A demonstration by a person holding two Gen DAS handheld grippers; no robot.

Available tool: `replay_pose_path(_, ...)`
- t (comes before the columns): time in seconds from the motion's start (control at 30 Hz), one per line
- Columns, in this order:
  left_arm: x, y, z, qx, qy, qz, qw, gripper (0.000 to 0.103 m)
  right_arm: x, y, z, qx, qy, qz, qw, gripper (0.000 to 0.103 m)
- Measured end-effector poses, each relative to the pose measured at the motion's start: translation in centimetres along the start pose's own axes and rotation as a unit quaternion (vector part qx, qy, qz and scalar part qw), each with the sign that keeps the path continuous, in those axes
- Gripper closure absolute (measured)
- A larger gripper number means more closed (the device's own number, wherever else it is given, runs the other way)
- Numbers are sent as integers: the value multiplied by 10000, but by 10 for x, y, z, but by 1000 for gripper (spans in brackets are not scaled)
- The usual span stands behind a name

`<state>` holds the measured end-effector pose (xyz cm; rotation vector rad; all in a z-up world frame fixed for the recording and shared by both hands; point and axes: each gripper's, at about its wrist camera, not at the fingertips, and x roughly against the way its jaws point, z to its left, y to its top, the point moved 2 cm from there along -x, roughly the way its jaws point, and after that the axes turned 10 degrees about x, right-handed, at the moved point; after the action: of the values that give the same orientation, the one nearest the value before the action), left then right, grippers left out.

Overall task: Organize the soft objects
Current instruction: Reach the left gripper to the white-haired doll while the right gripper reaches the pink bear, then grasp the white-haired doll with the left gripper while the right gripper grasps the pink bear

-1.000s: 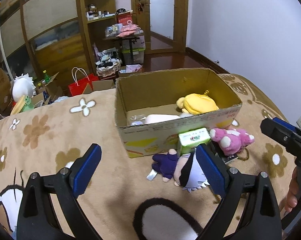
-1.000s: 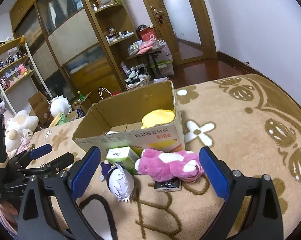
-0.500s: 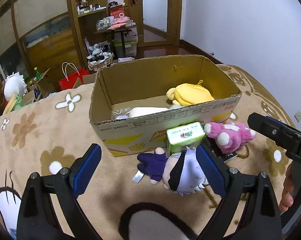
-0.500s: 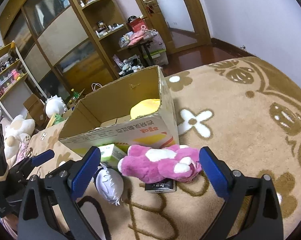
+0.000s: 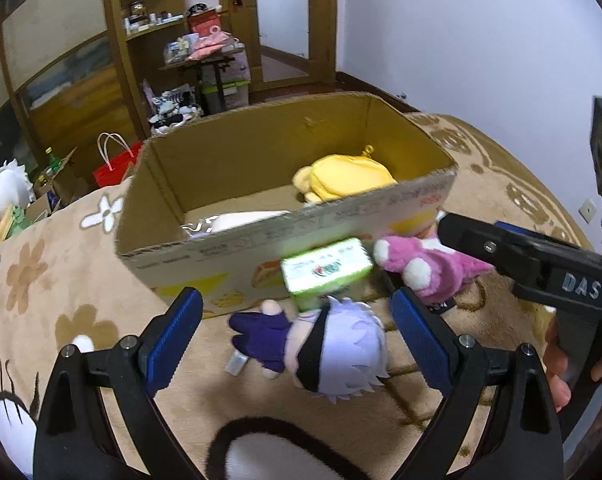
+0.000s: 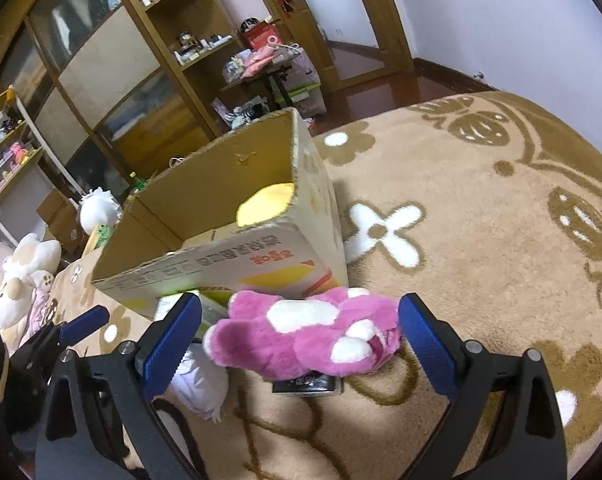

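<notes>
My left gripper (image 5: 297, 338) stands wide, and the doll with pale hair (image 5: 333, 350) lies in the gap with carpet (image 5: 81, 280) free on my left side. Just behind it the green carton (image 5: 327, 270) and the cardboard box (image 5: 285, 236) wall block the way forward. My right gripper (image 6: 299, 330) brackets the pink plush (image 6: 305, 332); bare carpet lies open to its right, the box stands close behind. The box's open top is clear above the yellow plush (image 5: 349, 176).
</notes>
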<state>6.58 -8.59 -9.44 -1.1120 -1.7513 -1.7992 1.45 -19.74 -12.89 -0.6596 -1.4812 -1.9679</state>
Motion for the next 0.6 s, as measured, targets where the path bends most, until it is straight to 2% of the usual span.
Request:
replay_pose_path(0.33, -26, -9, -18, -235, 13, 336, 9992, 8, -24, -4, -19, -245, -344, 310, 9986, 0)
replay_pose_path(0.5, -44, -16, -18, -342, 293, 726, 9963, 8, -37, -9, -28, -495, -204, 478, 9974, 0)
replay_pose_path(0.6, -50, -19, -14, -246, 352, 864, 9953, 8, -47, -12, -29, -639, -11, 589, 9962, 0)
